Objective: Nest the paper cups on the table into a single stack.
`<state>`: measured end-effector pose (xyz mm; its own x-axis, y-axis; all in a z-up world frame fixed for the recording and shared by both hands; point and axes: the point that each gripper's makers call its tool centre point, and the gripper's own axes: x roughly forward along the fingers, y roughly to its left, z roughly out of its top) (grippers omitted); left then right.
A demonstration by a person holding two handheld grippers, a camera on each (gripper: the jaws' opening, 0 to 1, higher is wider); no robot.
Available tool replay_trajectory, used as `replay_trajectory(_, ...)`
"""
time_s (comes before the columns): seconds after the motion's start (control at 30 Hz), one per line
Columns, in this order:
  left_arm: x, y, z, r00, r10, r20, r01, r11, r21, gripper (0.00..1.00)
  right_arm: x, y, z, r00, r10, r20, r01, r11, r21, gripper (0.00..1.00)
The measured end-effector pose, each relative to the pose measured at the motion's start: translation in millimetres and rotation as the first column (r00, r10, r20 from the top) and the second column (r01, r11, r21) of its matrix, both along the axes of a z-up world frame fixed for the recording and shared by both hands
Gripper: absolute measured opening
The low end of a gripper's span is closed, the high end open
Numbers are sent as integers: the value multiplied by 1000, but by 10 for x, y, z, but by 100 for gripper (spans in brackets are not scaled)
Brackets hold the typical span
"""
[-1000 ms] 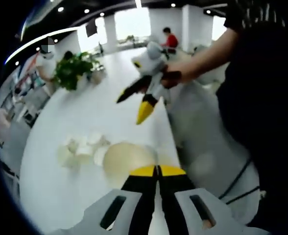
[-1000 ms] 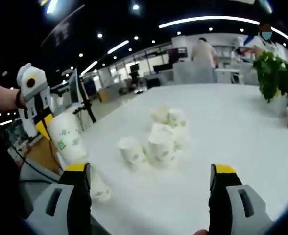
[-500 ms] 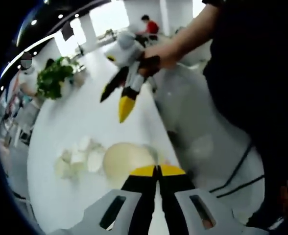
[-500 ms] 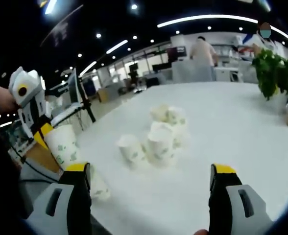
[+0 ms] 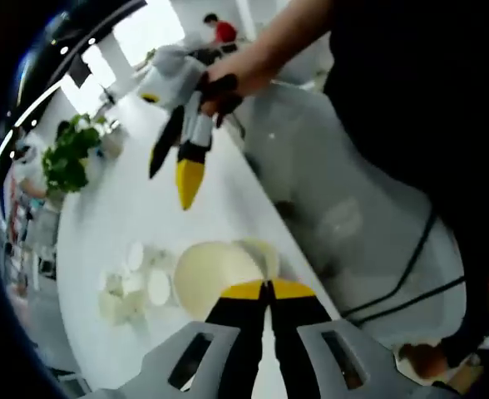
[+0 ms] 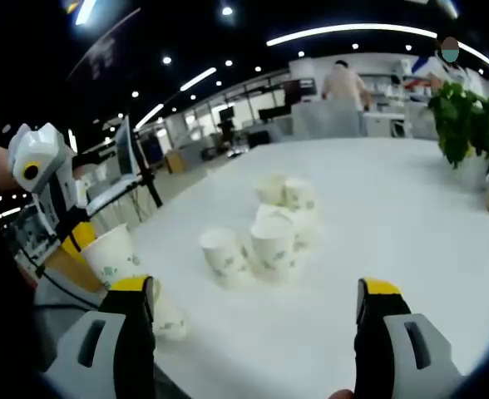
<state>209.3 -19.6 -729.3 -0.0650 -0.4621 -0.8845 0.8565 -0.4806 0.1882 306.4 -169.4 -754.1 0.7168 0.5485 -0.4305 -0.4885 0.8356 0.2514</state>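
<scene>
1. Jaws of the left gripper (image 5: 268,289) are pressing together at 6 o'clock in the left gripper view, pinching the near rim of a held cup (image 5: 218,273) whose open mouth is facing the camera just beyond the yellow tips.
2. Loose cups (image 5: 132,283) are sitting in a cluster on the table (image 5: 136,199) at about 9 o'clock from that held cup, close beside it.
3. Coming in from 12 o'clock, the right gripper (image 5: 182,162) is hanging over the table in a hand (image 5: 224,79), tips pointing down and spread.
4. Switching to the right gripper view, its own jaws are standing wide apart around nothing, gripper midpoint (image 6: 257,303) just short of the cluster (image 6: 265,229), which lies dead ahead at 12 o'clock with cups upright.
5. At 9 o'clock the left gripper (image 6: 57,208) is carrying its cup (image 6: 111,253) tilted, near the table edge; my judgement is that the right is nearer the cluster.
</scene>
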Motion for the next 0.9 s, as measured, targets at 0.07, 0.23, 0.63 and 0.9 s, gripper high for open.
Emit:
replay_trajectory(0.07, -8, -1, -37, 1000, -6, 4, 6, 1000, 12, 0, -2, -8, -7, 1000, -1, -2, 1, 1000, 1, 100)
replay_trajectory(0.23, -18, -48, -64, 999, -31, 18, 31, 999, 13, 0, -9, -17, -17, 1000, -2, -6, 2, 1000, 4, 100)
replay_trajectory(0.63, -65, -57, -175, 998, -68, 14, 67, 996, 62, 0, -18, -38, -27, 1000, -7, -11, 7, 1000, 8, 100)
replay_trajectory(0.9, -84, -46, -272, 993, -114, 27, 110, 988, 106, 0, -47, -56, -42, 1000, -15, -17, 15, 1000, 25, 100)
